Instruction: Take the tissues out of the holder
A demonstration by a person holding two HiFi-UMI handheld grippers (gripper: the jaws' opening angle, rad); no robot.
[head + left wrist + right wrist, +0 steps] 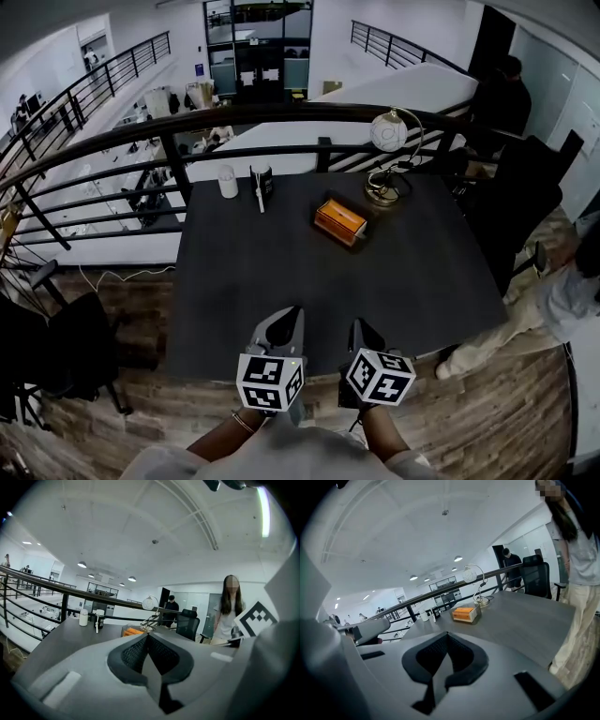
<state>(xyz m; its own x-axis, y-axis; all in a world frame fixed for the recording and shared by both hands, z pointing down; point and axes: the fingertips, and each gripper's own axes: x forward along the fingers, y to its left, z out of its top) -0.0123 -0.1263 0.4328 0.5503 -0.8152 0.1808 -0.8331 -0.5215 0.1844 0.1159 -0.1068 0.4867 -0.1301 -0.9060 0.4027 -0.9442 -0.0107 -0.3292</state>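
Left gripper (291, 315), right gripper (362, 326), tissue holder (339, 221)

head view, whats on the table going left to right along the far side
white cup → dark cup → orange tissue holder → desk lamp

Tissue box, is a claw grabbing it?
No, the tissue box sits alone while the left claw and right claw hover by the table's near edge, away from it.
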